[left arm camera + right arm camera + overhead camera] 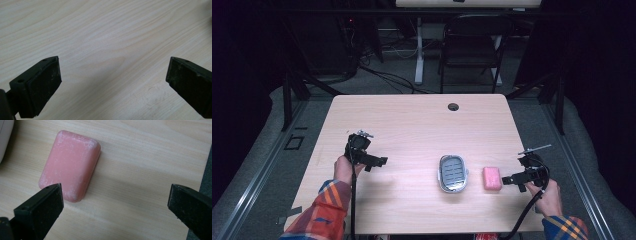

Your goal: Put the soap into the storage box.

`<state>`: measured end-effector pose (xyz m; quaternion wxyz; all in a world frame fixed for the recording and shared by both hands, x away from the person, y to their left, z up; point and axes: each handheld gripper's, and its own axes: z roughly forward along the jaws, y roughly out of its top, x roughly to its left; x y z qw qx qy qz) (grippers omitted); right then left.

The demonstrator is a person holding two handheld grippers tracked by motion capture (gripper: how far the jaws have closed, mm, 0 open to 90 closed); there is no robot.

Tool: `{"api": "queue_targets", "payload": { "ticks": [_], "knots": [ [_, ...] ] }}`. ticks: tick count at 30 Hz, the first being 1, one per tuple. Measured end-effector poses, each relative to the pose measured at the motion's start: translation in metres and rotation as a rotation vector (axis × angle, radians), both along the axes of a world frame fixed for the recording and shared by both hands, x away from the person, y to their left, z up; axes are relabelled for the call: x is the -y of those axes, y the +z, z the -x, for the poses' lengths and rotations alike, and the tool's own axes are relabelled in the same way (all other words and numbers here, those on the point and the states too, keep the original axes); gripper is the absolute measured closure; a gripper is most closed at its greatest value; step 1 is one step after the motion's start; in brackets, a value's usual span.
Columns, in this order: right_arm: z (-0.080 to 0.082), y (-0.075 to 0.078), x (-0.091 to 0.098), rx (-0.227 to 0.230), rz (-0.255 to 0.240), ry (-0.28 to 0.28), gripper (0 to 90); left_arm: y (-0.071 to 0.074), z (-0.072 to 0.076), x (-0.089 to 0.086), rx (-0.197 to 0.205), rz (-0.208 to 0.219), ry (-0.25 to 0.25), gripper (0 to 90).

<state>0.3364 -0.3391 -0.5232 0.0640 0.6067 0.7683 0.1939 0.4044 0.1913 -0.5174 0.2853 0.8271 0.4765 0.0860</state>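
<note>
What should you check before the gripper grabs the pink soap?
1. Right gripper jaws open wide: ok.
2. Pink rectangular soap bar lying flat on the pale wooden table: ok.
3. Soap centred between the jaws: not ok, it sits off toward one jaw.
4. Nothing on top of the soap: ok.
5. Grey oval soap dish empty beside the soap: ok.
6. Left gripper open, over bare table, out of the way: ok.
</note>
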Motion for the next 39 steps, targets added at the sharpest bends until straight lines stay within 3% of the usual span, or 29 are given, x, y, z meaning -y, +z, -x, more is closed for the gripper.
{"api": "queue_targets", "payload": {
  "ticks": [22, 39],
  "knots": [
    [0.001, 0.004, -0.009, 0.008, 0.027, 0.006, 0.0, 0.0, 0.0, 0.0, 0.001, 0.0, 0.001, 0.0],
    [0.003, 0.014, -0.022, 0.04, 0.005, -0.004, 0.0, 0.0, 0.0, 0.0, -0.005, 0.003, 0.0, 0.0]
  ]
}}
